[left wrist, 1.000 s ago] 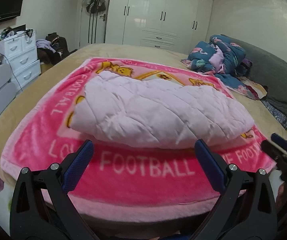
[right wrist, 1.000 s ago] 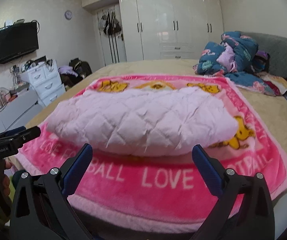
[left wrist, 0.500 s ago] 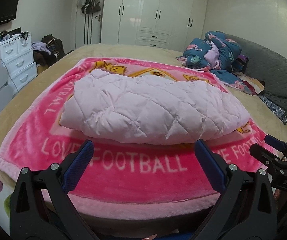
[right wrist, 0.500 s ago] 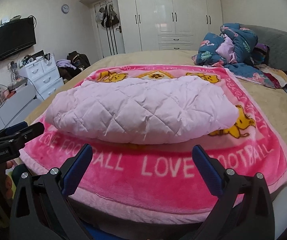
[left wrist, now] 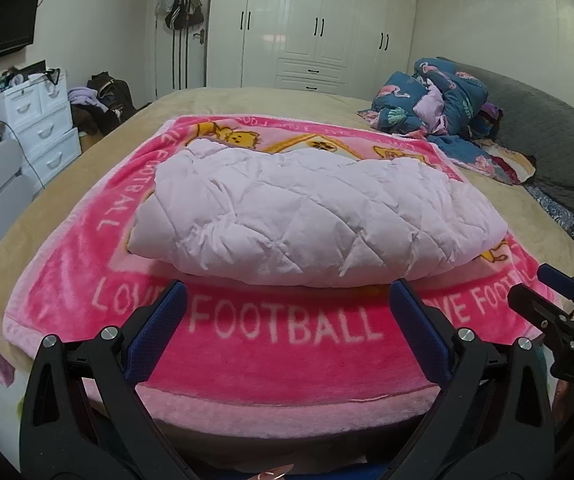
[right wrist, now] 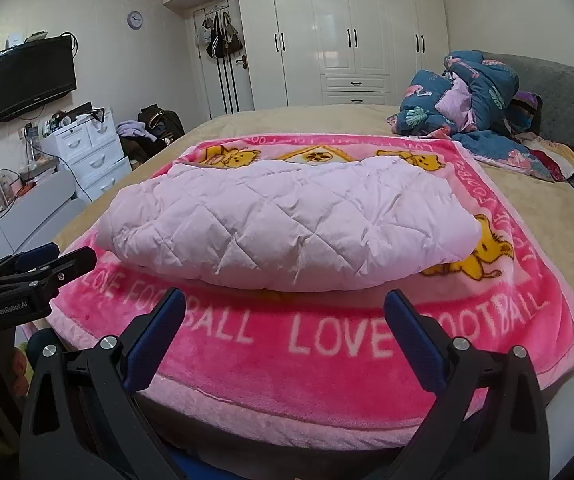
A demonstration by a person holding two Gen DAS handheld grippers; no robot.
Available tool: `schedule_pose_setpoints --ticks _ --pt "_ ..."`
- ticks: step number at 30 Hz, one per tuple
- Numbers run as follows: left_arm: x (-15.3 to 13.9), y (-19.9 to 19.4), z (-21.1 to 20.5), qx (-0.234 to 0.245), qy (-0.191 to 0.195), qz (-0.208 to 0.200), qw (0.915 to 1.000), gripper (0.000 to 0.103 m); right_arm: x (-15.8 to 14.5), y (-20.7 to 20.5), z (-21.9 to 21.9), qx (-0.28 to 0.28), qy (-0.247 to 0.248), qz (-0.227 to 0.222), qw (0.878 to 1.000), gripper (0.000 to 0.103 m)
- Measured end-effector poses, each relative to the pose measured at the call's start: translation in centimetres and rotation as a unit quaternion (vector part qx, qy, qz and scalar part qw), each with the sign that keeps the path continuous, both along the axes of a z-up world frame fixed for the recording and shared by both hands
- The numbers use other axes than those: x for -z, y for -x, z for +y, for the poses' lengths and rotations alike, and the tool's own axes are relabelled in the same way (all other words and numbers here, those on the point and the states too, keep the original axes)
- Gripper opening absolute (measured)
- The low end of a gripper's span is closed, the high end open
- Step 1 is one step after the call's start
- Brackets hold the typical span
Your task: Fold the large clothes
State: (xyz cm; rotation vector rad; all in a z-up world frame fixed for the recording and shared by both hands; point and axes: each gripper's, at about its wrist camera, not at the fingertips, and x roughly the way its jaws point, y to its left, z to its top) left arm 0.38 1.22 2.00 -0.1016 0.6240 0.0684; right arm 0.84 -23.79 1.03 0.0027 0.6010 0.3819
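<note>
You have drawn both tongs back: left tongs (left wrist: 287, 306) and right tongs (right wrist: 285, 304) gape wide, empty; the pink quilted garment (left wrist: 311, 216) lies folded, apparently finished, on the blanket (left wrist: 279, 356)

A big white wardrobe (right wrist: 351, 36) stands at the back. A black flat TV (right wrist: 31, 78) hangs above white plastic drawers (right wrist: 91, 152). A round wall clock (right wrist: 135, 20) hangs nearby.

soft, even indoor light fills both views, with ceiling-lamp glare on the glossy far wardrobe doors (left wrist: 319, 20). fisheye bending curves the edges and black vignette fills the corners. focus is sharp throughout.
</note>
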Motion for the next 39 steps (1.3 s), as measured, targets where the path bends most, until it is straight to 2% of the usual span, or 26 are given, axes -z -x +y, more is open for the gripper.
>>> schedule_pose_setpoints --ticks 39 --pt "-0.39 0.12 0.19 -0.01 -0.01 -0.003 0.9999 0.094 0.12 0.14 0.17 -0.001 0.012 -0.006 1.0 0.099"
